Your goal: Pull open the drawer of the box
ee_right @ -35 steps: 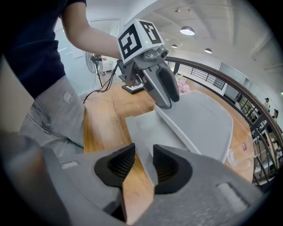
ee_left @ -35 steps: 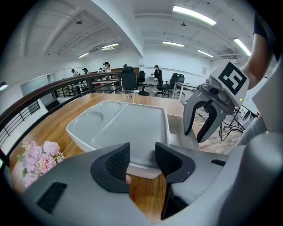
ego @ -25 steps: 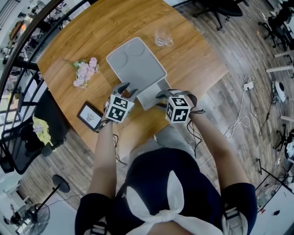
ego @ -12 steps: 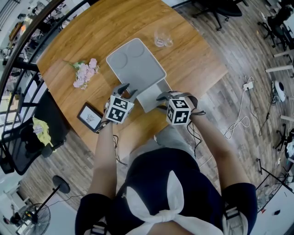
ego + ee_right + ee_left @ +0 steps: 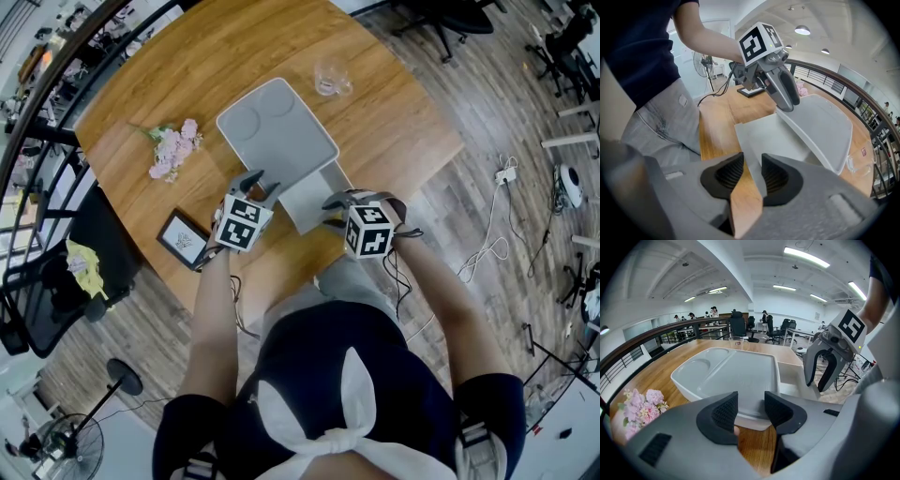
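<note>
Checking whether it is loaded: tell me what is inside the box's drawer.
The pulled-out part of the drawer shows only its bare grey floor, nothing on it. The rest sits under the box and cannot be seen.

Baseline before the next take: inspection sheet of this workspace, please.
Surface: round wooden table, wood grain top.
Job's things: grey box mid-table; its drawer is partly pulled out toward the person.
Clutter: pink flowers, picture frame, glass, all apart from the box.
Grippers: left gripper has its jaws apart at the box's near edge; right gripper is shut on the drawer's front wall.
Cables: white cable and power strip on the floor, right of the table.
Surroundings: plank floor, office chairs, fan.
</note>
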